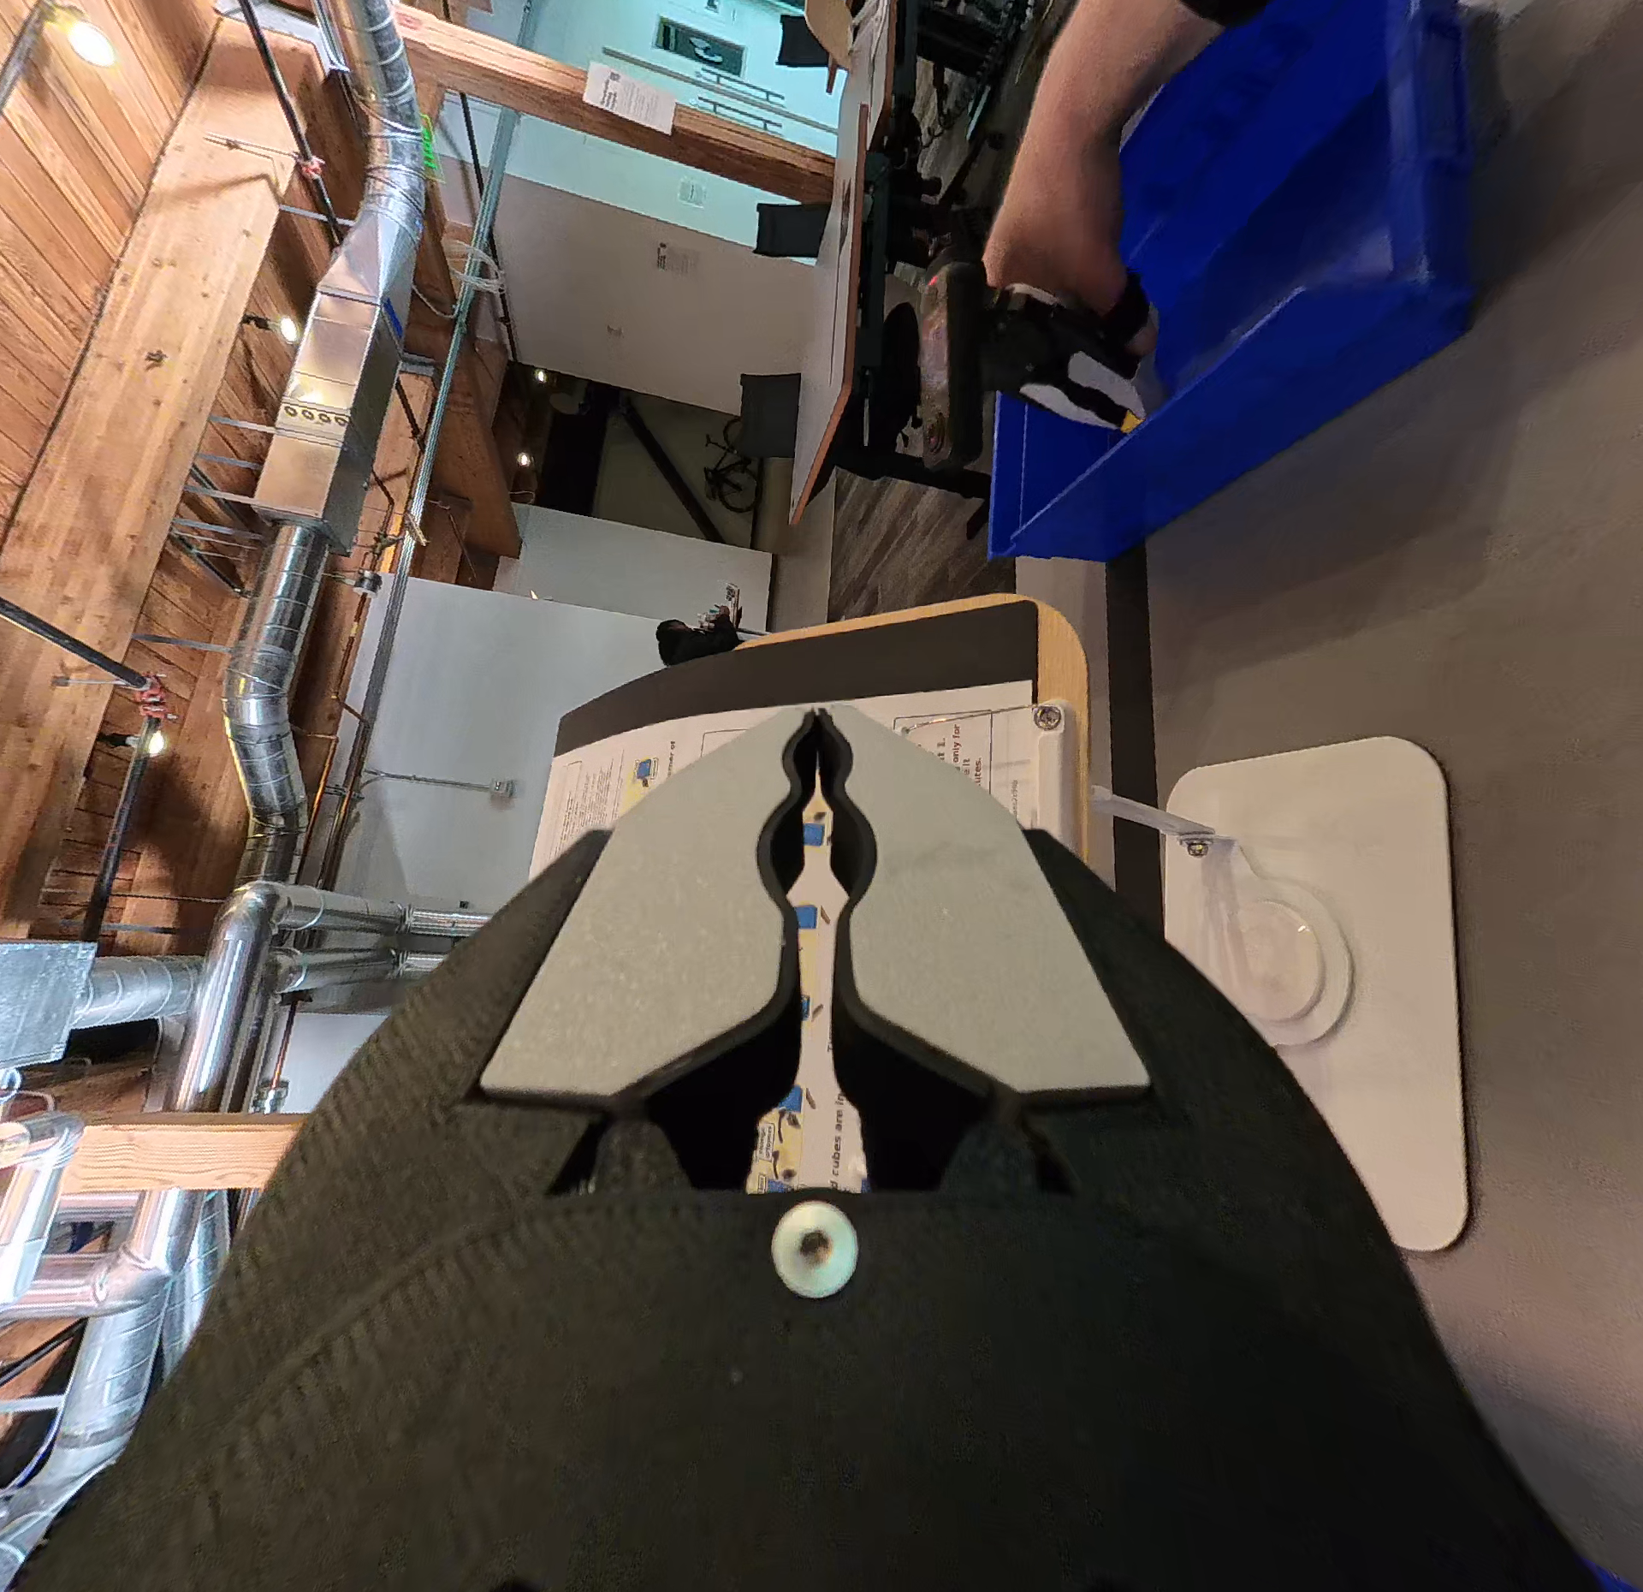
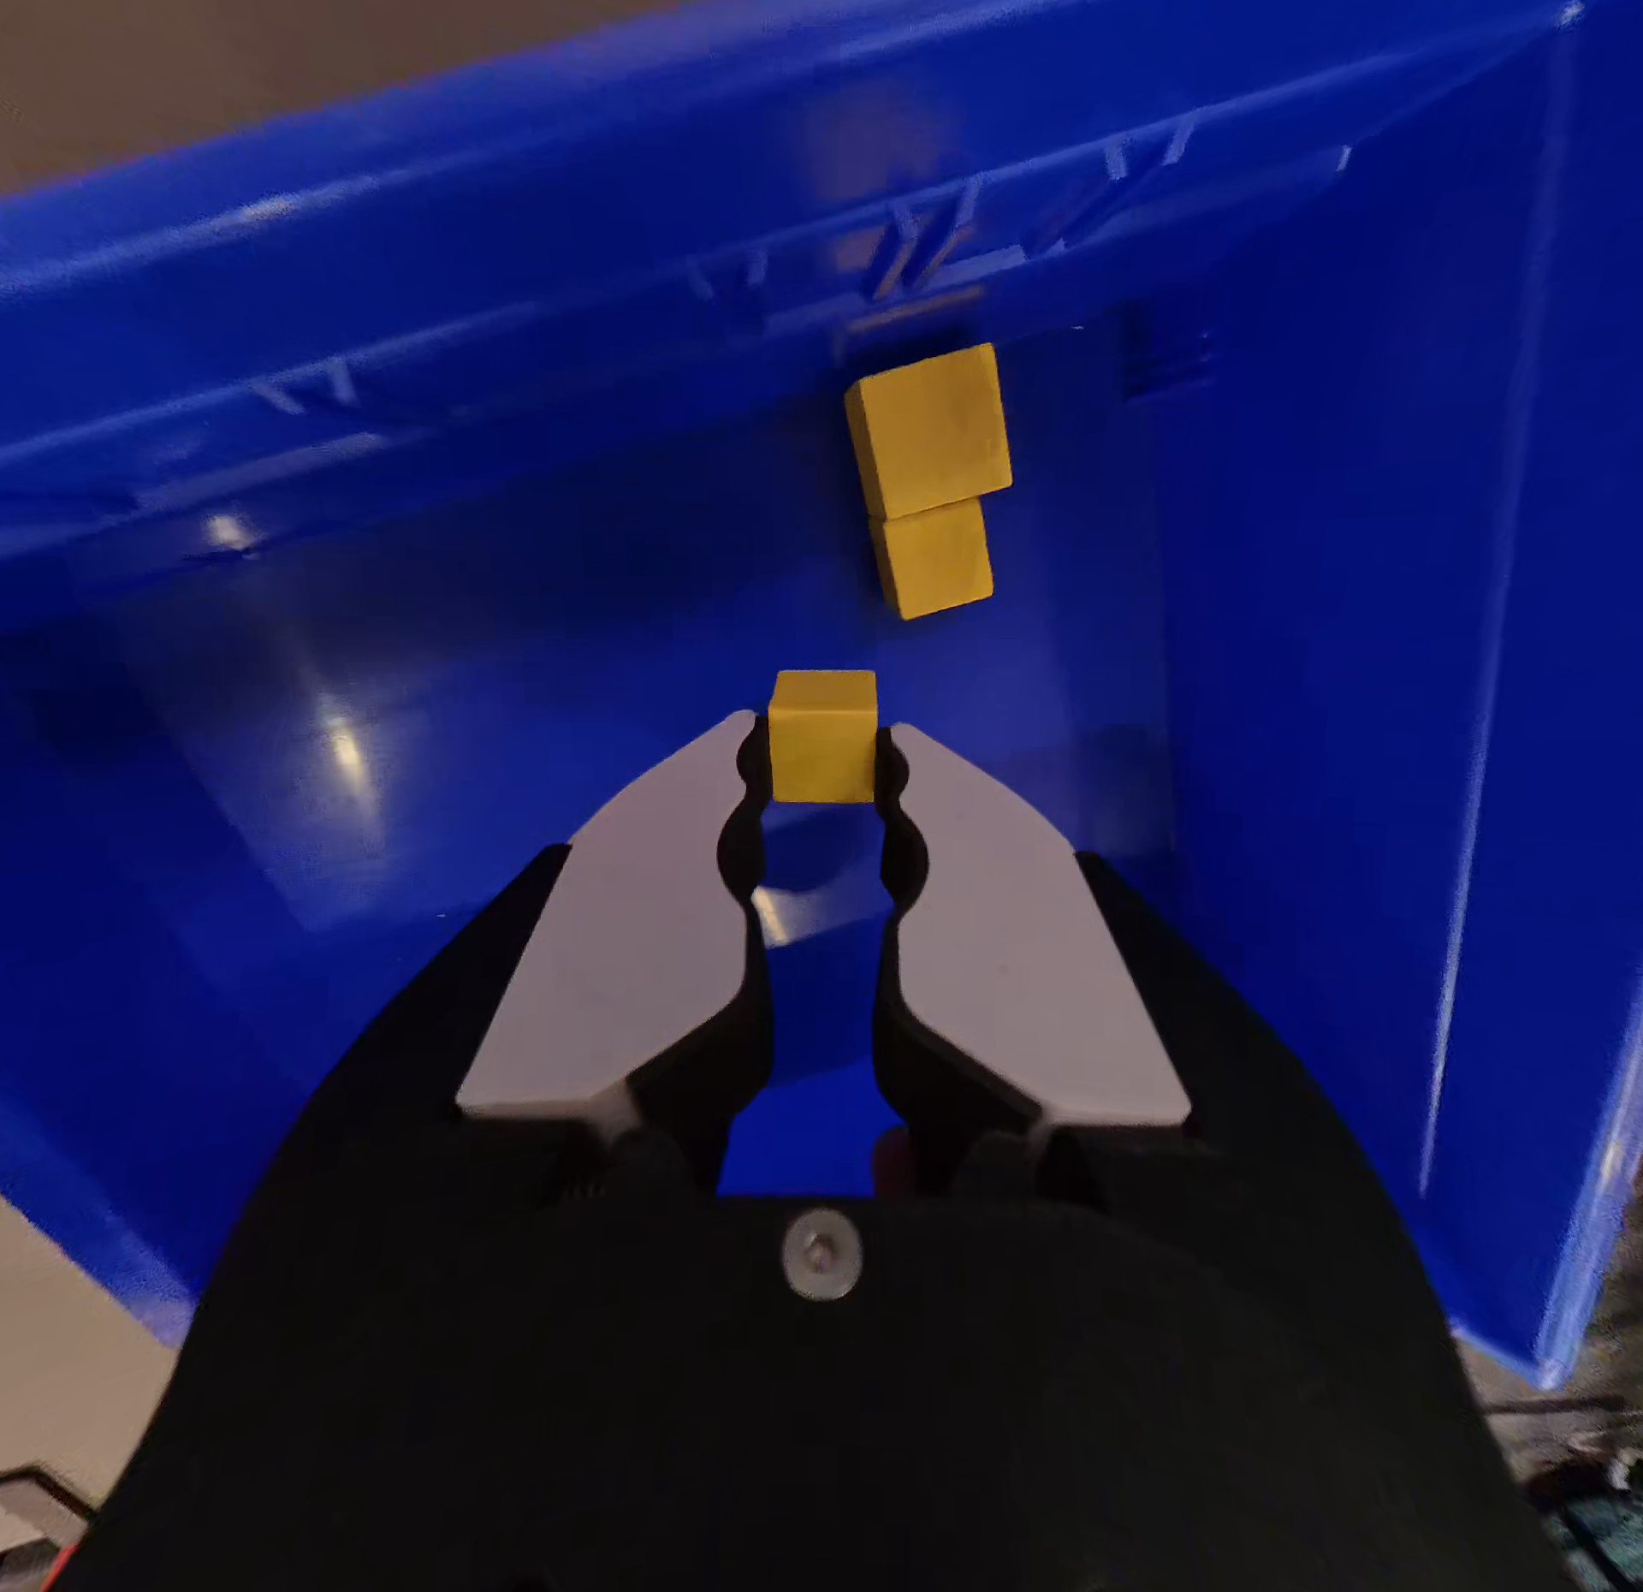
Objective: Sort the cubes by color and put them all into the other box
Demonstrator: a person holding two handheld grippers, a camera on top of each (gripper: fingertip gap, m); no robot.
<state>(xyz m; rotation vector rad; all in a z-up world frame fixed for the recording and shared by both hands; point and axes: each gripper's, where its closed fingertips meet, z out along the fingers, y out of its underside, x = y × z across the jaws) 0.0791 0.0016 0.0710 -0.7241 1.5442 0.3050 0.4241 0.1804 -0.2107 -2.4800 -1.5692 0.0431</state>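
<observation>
My right gripper (image 2: 822, 736) is shut on a small yellow cube (image 2: 822, 740) and holds it inside a blue box (image 2: 444, 393), above the box floor. Two more yellow cubes (image 2: 929, 433) (image 2: 933, 562) lie touching each other on the floor near the far wall. My left gripper (image 1: 818, 722) is shut and empty, held on its side in front of a board with a printed sheet (image 1: 942, 749). In the left wrist view the right gripper (image 1: 1067, 367) shows far off, held by a hand (image 1: 1058, 215) and reaching into the blue box (image 1: 1289, 287).
A white plate with a clear stand (image 1: 1316, 971) lies on the grey table (image 1: 1467, 571) beside the board. The box walls close in on the right (image 2: 1378, 749) and far side of my right gripper. Office desks and chairs (image 1: 889, 260) stand beyond the table.
</observation>
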